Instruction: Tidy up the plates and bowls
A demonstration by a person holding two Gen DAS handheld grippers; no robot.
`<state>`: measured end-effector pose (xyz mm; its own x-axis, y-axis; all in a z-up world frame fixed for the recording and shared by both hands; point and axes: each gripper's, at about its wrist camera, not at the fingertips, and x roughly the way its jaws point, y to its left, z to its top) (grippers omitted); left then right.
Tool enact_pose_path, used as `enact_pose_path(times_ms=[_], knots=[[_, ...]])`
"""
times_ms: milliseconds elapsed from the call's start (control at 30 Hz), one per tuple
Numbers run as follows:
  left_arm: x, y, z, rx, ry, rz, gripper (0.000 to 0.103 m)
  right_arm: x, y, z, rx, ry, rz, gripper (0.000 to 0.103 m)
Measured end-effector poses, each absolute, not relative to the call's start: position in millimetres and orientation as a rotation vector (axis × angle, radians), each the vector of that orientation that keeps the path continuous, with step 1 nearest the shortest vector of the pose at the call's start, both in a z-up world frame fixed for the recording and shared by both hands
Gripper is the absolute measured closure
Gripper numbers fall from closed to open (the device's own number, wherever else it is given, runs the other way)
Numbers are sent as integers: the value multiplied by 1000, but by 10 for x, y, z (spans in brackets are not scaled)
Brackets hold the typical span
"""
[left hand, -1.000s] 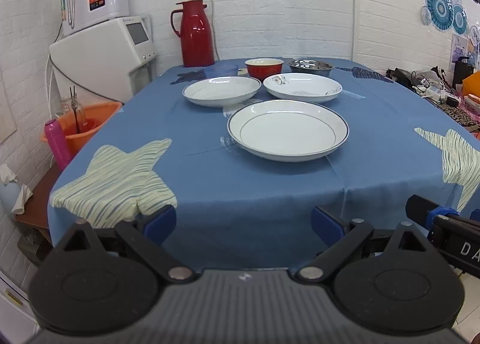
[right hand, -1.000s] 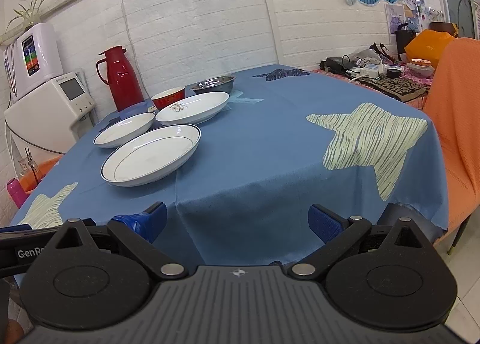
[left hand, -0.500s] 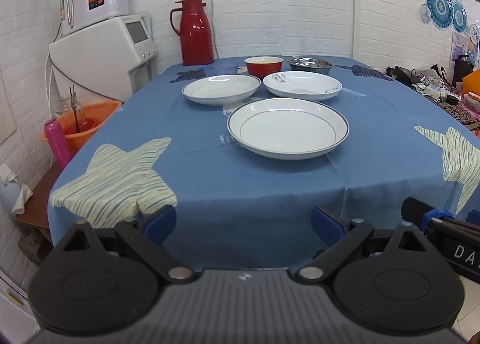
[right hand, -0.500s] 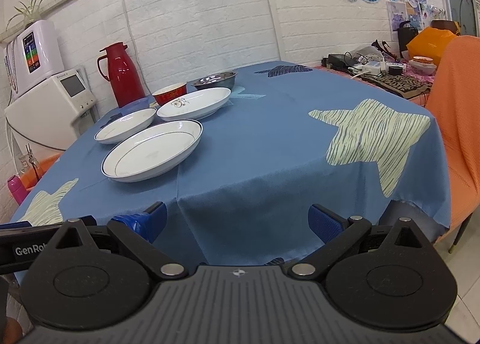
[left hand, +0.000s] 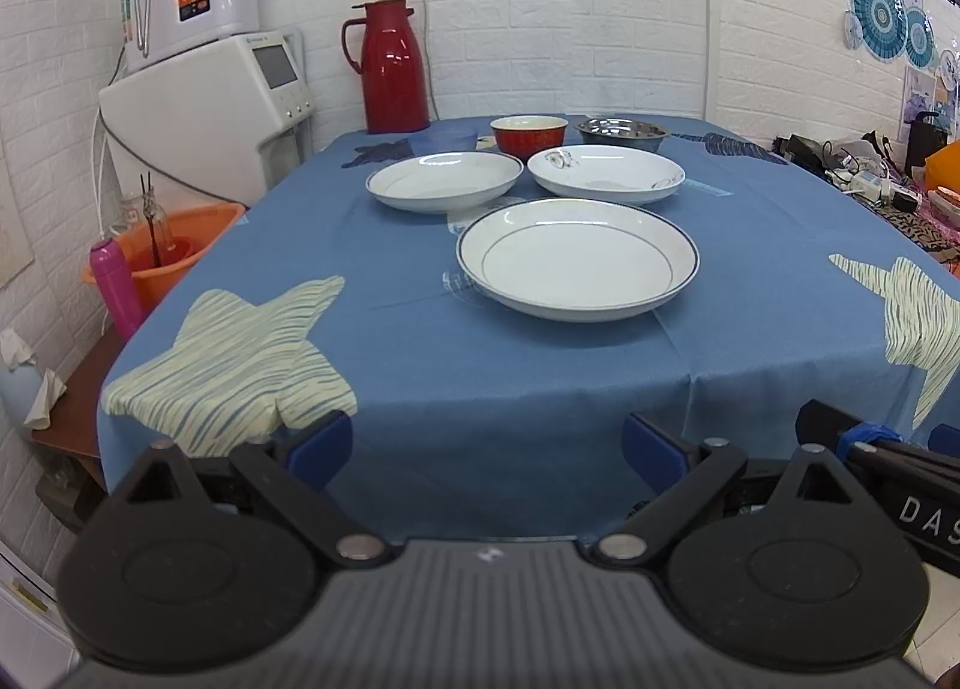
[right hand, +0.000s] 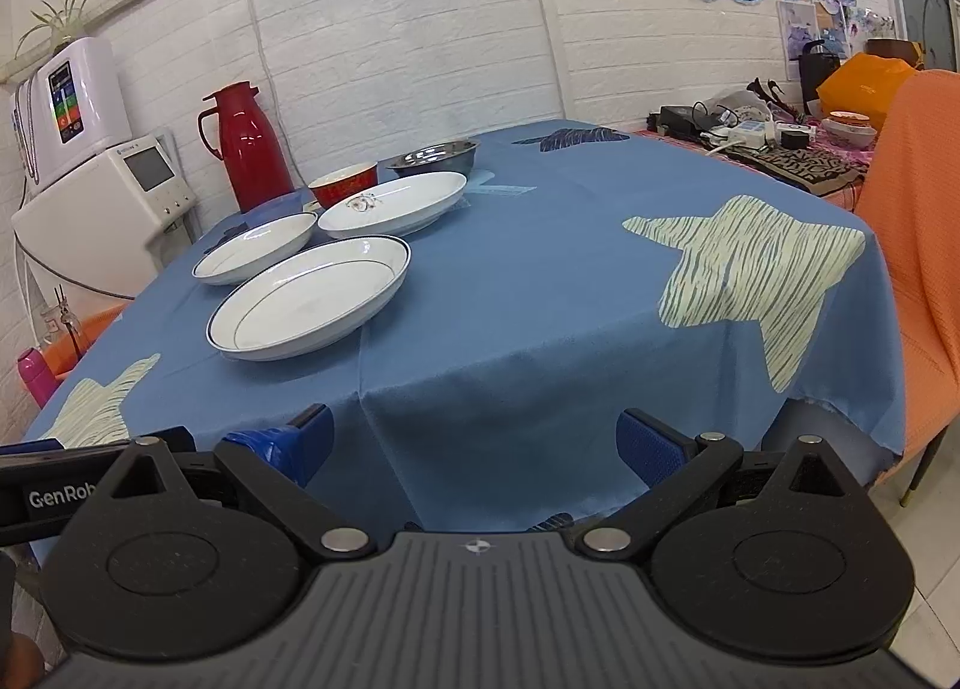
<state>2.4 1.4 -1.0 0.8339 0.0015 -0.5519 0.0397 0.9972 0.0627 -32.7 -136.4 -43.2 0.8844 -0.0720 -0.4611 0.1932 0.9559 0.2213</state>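
Plates and bowls sit mid-tabletop, unstacked. Left hand-held gripper and right hand-held gripper gape wide, empty, at the near edge. Best approach low, pinching the nearest rim.

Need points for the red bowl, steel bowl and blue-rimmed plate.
red bowl [left hand: 528,140]: left wrist view, outer front wall.
steel bowl [left hand: 621,129]: left wrist view, inside of the basin.
blue-rimmed plate [left hand: 576,263]: left wrist view, flat centre.
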Motion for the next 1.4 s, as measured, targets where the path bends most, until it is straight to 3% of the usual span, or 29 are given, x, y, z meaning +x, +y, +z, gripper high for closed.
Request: enact_pose_path(times_ms=[800, 1200, 1400], knots=[[94, 146, 5, 38, 606, -60, 7, -344, -1321, -456, 244, 433, -94, 15], [712, 518, 43, -58, 662, -59, 7, -230, -1633, -545, 325, 422, -68, 15], [1078, 603, 140, -78, 678, -64, 7, 231, -1558, -235, 162, 408, -54, 15]])
